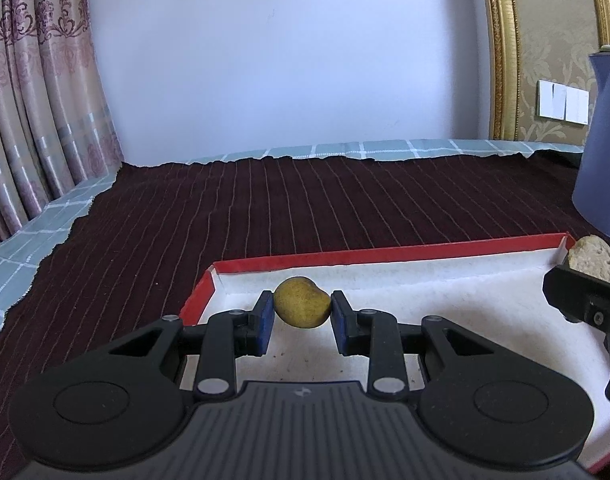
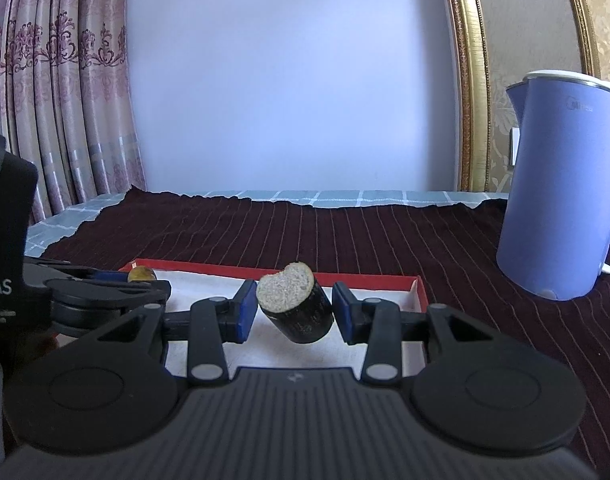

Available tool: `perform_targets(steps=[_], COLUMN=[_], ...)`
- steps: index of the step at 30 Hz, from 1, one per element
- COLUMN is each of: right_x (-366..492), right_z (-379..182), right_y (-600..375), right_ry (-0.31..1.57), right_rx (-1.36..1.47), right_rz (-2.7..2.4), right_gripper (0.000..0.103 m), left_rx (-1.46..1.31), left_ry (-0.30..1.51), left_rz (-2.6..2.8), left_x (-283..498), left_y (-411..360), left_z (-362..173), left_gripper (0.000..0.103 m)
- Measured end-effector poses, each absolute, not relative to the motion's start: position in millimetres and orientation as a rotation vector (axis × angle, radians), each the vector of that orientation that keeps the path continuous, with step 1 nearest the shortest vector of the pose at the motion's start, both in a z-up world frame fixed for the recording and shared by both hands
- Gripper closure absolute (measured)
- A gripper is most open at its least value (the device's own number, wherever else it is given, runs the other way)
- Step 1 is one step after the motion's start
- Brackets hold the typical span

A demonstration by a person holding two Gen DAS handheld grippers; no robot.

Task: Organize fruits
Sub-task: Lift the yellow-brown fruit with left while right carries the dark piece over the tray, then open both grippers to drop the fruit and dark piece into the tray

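- Left gripper (image 1: 302, 307) pinching one yellow-green fruit (image 1: 302, 301) above the one red-rimmed tray (image 1: 385, 254), far left corner.
- Right gripper (image 2: 293, 307) clamping one dark-skinned cut piece (image 2: 301, 312) over the tray.
- One blue kettle (image 2: 561, 188) standing far right.

Soft, cool daylight fills both views, the far wall (image 1: 285, 60) glowing pale blue. The curtain (image 1: 37, 92) on the left sits dimmer. Fisheye bending curves the gold frame (image 2: 473, 80) at the right, with dark corner vignetting. Shadows stay faint on the tray's white floor (image 1: 445, 292). Focus is fairly sharp, no glare.
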State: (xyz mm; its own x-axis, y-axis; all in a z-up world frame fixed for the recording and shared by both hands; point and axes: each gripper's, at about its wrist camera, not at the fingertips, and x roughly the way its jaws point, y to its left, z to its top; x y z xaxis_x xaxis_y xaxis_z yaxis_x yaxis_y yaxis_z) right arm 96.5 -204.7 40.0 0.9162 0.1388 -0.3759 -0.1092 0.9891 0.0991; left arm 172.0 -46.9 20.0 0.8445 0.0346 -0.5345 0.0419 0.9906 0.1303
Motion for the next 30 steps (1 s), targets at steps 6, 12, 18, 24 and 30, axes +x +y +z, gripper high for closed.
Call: perform_targets(steps=[6,12,18,24,30], right_x=[105,120,134,133,128], right_z=[39,36,30,28,29], right_y=[-203,-207,-215,-220,-222], right_ry=[0.41,0.445,0.478,0.469,0.44], right_rx=[0.069,0.07,0.099,0.135,0.149], right_rz=[0.118,0.083,0.047,0.038,0.037], right_gripper=[0.065,0.065,0.065,0.056,0.04], left_rx=[0.127,0.128,0.128,0.154,0.171], left_ry=[0.585,0.603,0.609,0.597,0.598], left_rz=[0.001,0.007,0.003,0.0,0.007], left_x=[182,192,194,192,190], left_y=[-46,-47,-48,-51,-54], left_z=[18,16,15,15,15], left_gripper=[0.074,0.074,0.073,0.073,0.073])
